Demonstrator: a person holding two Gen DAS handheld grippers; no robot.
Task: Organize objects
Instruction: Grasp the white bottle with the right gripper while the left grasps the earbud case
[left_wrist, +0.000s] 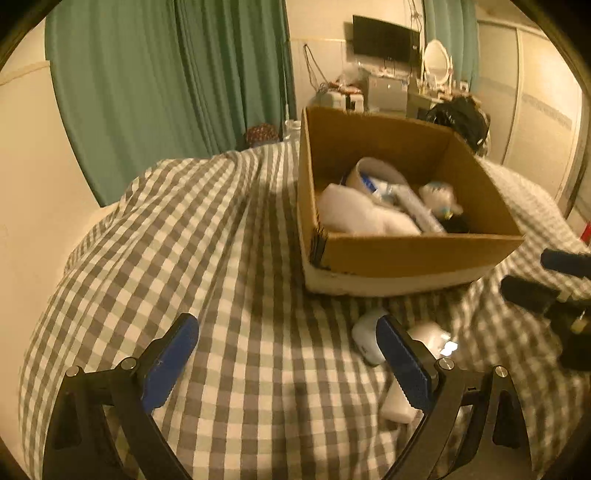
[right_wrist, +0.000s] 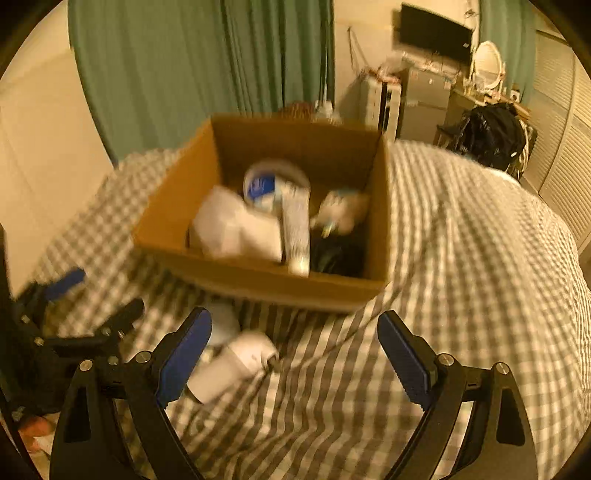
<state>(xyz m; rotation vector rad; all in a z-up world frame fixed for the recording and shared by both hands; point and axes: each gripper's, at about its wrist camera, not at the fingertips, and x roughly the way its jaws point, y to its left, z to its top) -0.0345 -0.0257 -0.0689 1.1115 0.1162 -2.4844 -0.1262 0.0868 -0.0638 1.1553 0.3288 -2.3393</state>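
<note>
An open cardboard box (left_wrist: 402, 254) (right_wrist: 255, 277) stands on a checked bed cover. It holds a tape roll (left_wrist: 373, 177) (right_wrist: 275, 184), a white packet (left_wrist: 354, 214) (right_wrist: 236, 229), a white tube (right_wrist: 297, 229), a small plush toy (left_wrist: 441, 197) (right_wrist: 341, 210) and something black. In front of the box lie a white rounded object (left_wrist: 364, 338) (right_wrist: 223, 323) and a white bottle (right_wrist: 232, 363) (left_wrist: 428, 336). My left gripper (left_wrist: 288, 336) is open and empty, left of them. My right gripper (right_wrist: 295, 332) is open and empty, right of the bottle.
The checked cover (left_wrist: 229, 258) (right_wrist: 461, 258) bulges over the bed. Green curtains (left_wrist: 166, 85) hang behind. A desk with a monitor (left_wrist: 386, 38), a mirror and a black bag (right_wrist: 491, 133) stands at the back right. The right gripper shows at the left view's right edge (left_wrist: 546, 280).
</note>
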